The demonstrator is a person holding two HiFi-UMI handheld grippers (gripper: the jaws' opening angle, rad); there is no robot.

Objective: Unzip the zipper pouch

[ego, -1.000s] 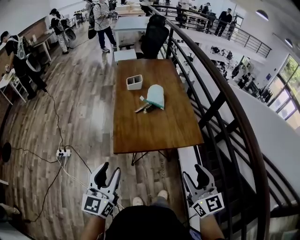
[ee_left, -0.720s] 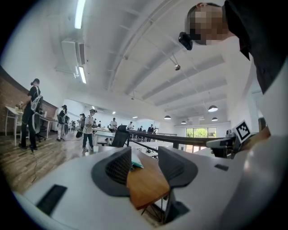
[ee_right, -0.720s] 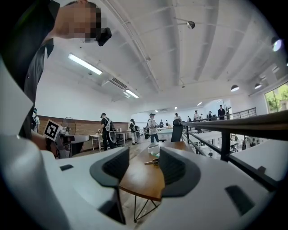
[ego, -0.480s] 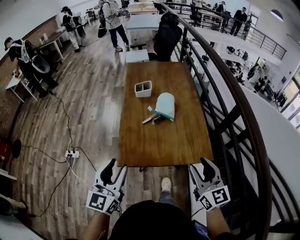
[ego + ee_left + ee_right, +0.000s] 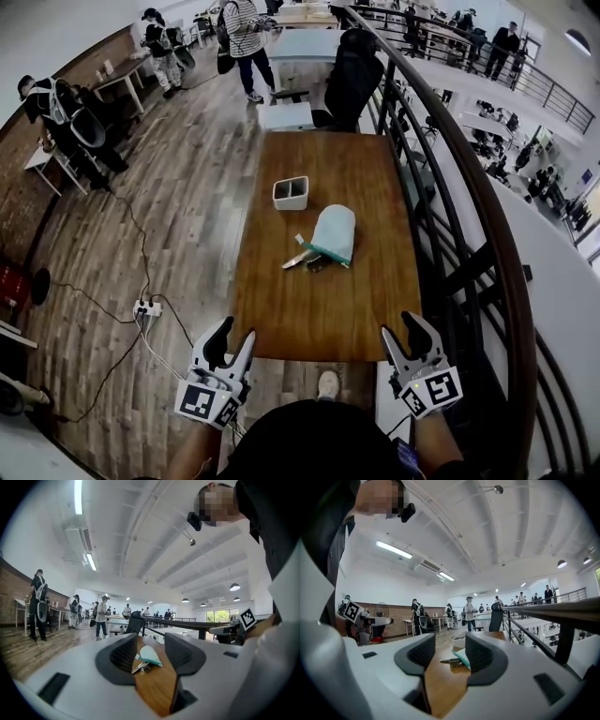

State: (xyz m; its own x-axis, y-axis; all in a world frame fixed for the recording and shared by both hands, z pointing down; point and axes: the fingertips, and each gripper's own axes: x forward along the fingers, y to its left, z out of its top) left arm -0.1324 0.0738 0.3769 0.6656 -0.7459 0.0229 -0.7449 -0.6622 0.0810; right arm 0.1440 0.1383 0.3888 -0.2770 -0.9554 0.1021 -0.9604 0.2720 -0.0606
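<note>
Your left gripper (image 5: 232, 337) and right gripper (image 5: 401, 330) are held level just short of the near edge of the long brown wooden bench (image 5: 319, 314), one by each near corner, both pointing along it. In the left gripper view the jaws stand well apart with nothing between the pads; only the bench top shows through the gap. The right jaws also stand apart and empty, though they have just been closing a little. The toe of your light shoe (image 5: 327, 382) shows on the plank floor under the near edge.

The pale teal zipper pouch (image 5: 335, 232) lies flat on the bench about halfway along and a little right of centre, well apart from both grippers. Just beside its near left corner lies a small cluster of metal pieces (image 5: 302, 260) — too small to say what they are. Farther on and to the left stands a white square holder with two compartments (image 5: 291, 192), apart from the pouch.

At the far end of the bench are a white stool (image 5: 286, 115) and a black office chair (image 5: 352, 80). A dark curved railing (image 5: 469, 187) runs along the right side, and people stand in the background.
</note>
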